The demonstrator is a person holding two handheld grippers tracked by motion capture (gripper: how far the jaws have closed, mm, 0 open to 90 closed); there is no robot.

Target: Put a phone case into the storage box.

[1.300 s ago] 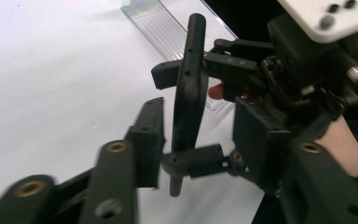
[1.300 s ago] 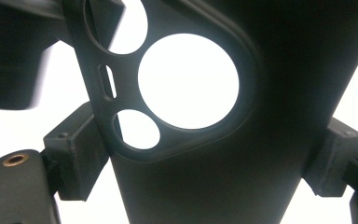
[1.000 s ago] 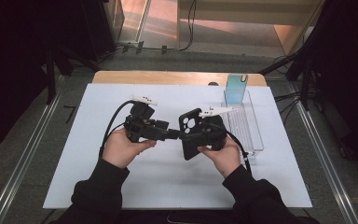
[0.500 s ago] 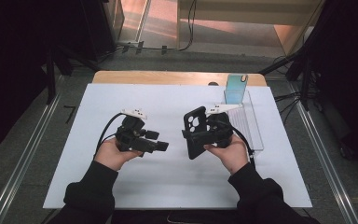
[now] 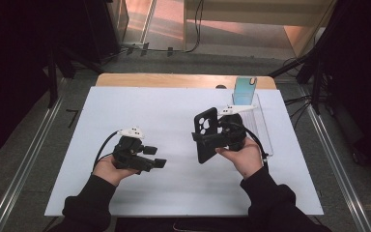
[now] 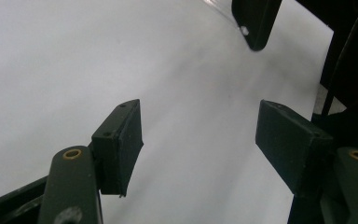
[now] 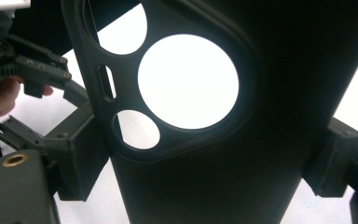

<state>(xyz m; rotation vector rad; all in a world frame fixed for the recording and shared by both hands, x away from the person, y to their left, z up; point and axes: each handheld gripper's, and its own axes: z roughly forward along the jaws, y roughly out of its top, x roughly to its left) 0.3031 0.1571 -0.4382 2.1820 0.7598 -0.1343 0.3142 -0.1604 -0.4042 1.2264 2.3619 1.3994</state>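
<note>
A black phone case (image 5: 205,126) with round camera cut-outs stands on edge above the white board (image 5: 174,108). My right gripper (image 5: 211,138) is shut on it; in the right gripper view the case (image 7: 261,116) sits squeezed between both pads (image 7: 79,158). My left gripper (image 5: 155,158) hovers low over the board at the left, well apart from the case. Its jaws stand open with nothing between them in the left gripper view (image 6: 200,135). A corner of the case (image 6: 256,23) hangs at the top of that view.
A clear plastic tray (image 5: 263,130) lies along the board's right edge, just behind my right hand. A teal, phone-shaped item (image 5: 245,90) stands upright at the tray's far end. A wooden table edge (image 5: 174,79) runs behind the board.
My left gripper has drawn away from the case, moving left and down toward the board. The right gripper kept its hold and stayed nearly in place.
</note>
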